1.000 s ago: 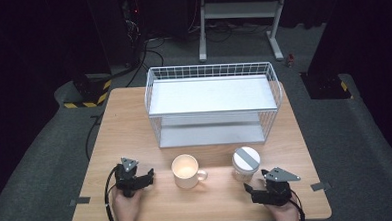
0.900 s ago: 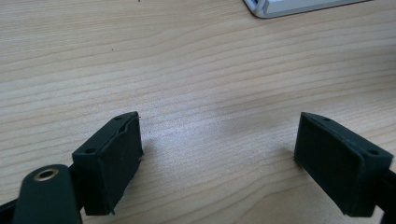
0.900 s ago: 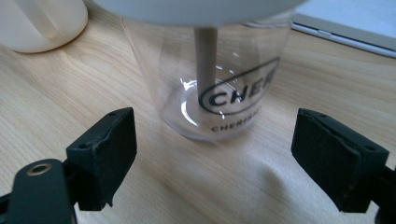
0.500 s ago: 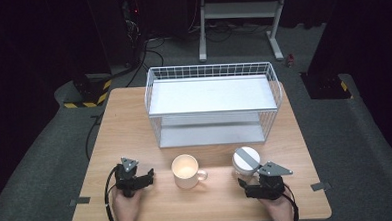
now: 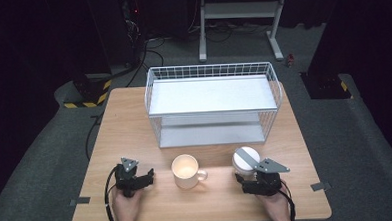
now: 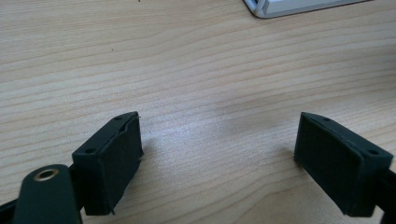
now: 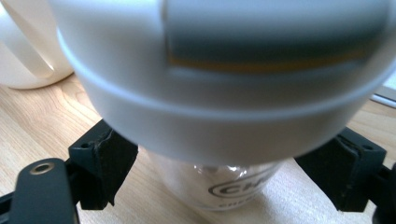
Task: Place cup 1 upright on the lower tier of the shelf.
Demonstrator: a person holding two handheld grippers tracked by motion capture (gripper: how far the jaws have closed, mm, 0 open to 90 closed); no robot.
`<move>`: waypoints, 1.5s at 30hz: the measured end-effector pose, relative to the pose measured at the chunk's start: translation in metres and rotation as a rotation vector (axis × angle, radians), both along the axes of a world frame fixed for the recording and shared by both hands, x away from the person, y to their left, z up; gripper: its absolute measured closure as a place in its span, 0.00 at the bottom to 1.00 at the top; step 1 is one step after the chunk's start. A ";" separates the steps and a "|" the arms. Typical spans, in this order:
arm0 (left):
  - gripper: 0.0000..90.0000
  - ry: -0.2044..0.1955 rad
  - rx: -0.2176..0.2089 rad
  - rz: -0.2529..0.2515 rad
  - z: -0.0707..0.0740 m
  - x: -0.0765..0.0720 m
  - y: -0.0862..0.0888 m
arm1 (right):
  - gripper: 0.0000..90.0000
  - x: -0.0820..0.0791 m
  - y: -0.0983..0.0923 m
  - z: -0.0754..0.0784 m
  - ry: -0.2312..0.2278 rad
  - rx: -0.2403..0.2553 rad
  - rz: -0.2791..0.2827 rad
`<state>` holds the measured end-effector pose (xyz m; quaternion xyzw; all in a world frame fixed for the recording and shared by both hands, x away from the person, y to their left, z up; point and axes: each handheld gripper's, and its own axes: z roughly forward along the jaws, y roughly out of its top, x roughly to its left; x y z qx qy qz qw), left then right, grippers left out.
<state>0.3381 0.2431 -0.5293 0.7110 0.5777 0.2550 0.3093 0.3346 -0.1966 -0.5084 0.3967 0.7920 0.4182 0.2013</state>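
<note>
Since a second ago my right gripper has slid forward to the lidded jar, whose body now sits between its wide-open jaws; whether the pads touch the glass I cannot tell, and the lid blurs most of that close view. Left gripper rests open on the table, just left of the mug.

The left gripper is pointing down at the desk — its two black jaws are standing far apart, one at the lower left and one at the lower right. Nothing is sitting between them, just bare light wood with long thin lines running across it. The jaws are casting soft shadows on the wood. At the top edge a white corner is peeking in — what it belongs to is hard to tell.
</note>
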 end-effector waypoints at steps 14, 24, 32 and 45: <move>0.17 0.000 0.000 0.000 0.000 0.000 0.000 | 0.20 0.004 0.005 0.001 -0.034 -0.009 -0.005; 0.17 0.000 0.000 0.000 0.000 0.000 0.000 | 0.21 0.008 0.005 -0.001 -0.041 -0.001 0.007; 0.17 0.000 0.000 0.000 0.000 0.000 0.000 | 0.21 0.011 0.005 -0.001 -0.042 0.015 0.008; 0.17 0.000 0.000 0.002 0.000 0.000 0.000 | 0.21 0.018 0.004 -0.002 -0.041 0.035 -0.010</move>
